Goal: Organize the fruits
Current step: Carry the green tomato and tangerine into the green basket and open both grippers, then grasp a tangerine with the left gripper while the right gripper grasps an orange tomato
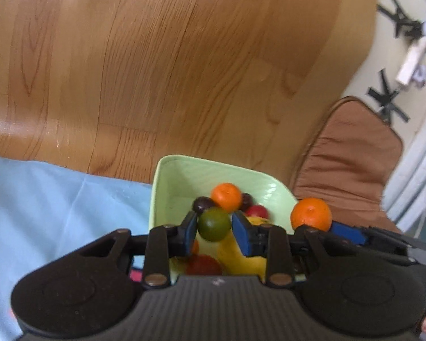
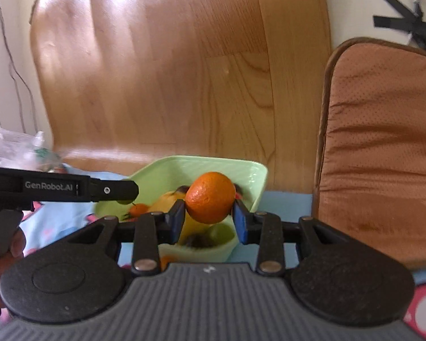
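Your work sits on a desk draped in a pale blue cloth [image 1: 56, 199], with a wood-plank floor [image 1: 170, 71] stretching away beyond it toward 12 o'clock. At about 3 o'clock in both views there is a brown cushioned seat [image 2: 383, 142], and black tape crosses mark the pale wall [image 1: 389, 102] behind it. In the right wrist view, crumpled clear plastic [image 2: 20, 150] lies at 9 o'clock.

The light green square bowl [image 1: 184, 176] stands on the cloth just ahead of both tools. Your left tongs [image 1: 214, 226] are closed onto a round green fruit [image 1: 214, 224], the blue pads pressing its two sides, directly over the bowl. Your right tongs [image 2: 210, 216] grip a bright orange mandarin [image 2: 210, 197] with a dimpled skin, held above the bowl's near side; in the left view this same fruit [image 1: 311, 213] shows at 3 o'clock, past the bowl's right rim.

Inside the bowl you have another mandarin [image 1: 226, 196], dark plum-coloured round fruits [image 1: 201, 203], a red one [image 1: 258, 211] and a yellow banana [image 1: 238, 255], packed closely together.

The bowl's near half is hidden behind the tool bodies, so the fruit low in it is only partly seen. A reddish fruit [image 1: 204, 264] at 6 o'clock in the bowl is blurred and hard to name. The right view smears with motion, softening the bowl's contents.
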{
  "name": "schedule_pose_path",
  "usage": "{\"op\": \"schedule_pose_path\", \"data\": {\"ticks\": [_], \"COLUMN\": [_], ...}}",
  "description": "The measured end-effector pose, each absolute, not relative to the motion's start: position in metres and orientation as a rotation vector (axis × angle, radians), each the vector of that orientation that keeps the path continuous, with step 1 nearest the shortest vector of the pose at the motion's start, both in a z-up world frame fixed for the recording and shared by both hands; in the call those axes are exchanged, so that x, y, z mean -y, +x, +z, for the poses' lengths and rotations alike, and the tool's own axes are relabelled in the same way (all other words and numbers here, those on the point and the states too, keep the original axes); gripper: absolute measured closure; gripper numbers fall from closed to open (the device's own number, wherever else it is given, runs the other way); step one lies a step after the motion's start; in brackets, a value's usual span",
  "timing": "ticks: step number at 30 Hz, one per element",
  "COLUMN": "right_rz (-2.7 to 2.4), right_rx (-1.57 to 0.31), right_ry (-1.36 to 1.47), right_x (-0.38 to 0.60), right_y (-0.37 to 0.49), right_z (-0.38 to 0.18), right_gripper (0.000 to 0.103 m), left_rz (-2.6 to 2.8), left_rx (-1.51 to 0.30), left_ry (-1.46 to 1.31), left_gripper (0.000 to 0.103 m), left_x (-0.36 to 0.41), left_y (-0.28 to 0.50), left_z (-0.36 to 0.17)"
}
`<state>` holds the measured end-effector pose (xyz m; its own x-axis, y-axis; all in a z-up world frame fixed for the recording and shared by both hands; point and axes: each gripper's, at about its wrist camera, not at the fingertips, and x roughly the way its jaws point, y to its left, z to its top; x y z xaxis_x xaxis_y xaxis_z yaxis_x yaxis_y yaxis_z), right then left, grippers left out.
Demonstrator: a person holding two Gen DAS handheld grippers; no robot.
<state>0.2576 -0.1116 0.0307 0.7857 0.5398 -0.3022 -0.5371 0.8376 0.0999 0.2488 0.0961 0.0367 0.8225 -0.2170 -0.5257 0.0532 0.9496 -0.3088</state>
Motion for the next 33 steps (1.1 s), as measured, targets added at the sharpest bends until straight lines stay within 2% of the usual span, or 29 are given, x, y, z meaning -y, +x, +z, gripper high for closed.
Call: {"op": "schedule_pose_path", "data": {"ticks": [2, 5, 12, 16, 20, 25, 27, 28, 33], "right_rz": [0.577, 0.571, 0.572, 0.615, 0.658, 0.664, 0.647, 0.645, 0.651], "right_rx": [-0.328, -0.313, -0.264, -0.317, -0.389, -0.455, -0.477, -0.494, -0.467], "right_ry": [-0.008, -0.006, 0.028, 0.027, 0.010, -0.037, -0.047, -0.051, -0.033], "right_x": [0.107, 0.107, 0.132, 0.144, 0.145, 0.127, 0.120, 0.117, 0.127], "right_y": [0.266, 0.268, 0.234, 0.211, 0.196, 0.207, 0.214, 0.215, 0.191], "right_z": [0.027, 0.028, 0.036, 0.027, 0.014, 0.007, 0.005, 0.003, 0.007], "right_gripper": [0.063, 0.055, 0.054, 0.054, 0.053, 0.053, 0.055, 0.069, 0.071], "left_rz": [-0.124, -0.115, -0.132, -0.137, -0.179, -0.170, -0.144, -0.143, -0.174], "left_rx": [-0.601, -0.586, -0.527, -0.562, -0.609, -0.639, -0.652, -0.649, -0.633], "left_ry": [-0.278, -0.268, -0.293, -0.281, -0.241, -0.147, -0.121, -0.121, -0.154], "left_gripper": [0.069, 0.057, 0.056, 0.055, 0.049, 0.049, 0.062, 0.064, 0.066], "left_x": [-0.095, -0.094, -0.102, -0.097, -0.080, -0.056, -0.052, -0.052, -0.057], "left_y": [0.258, 0.258, 0.212, 0.179, 0.153, 0.156, 0.161, 0.160, 0.130], "left_z": [0.031, 0.034, 0.049, 0.042, 0.027, 0.013, 0.007, 0.006, 0.016]}}
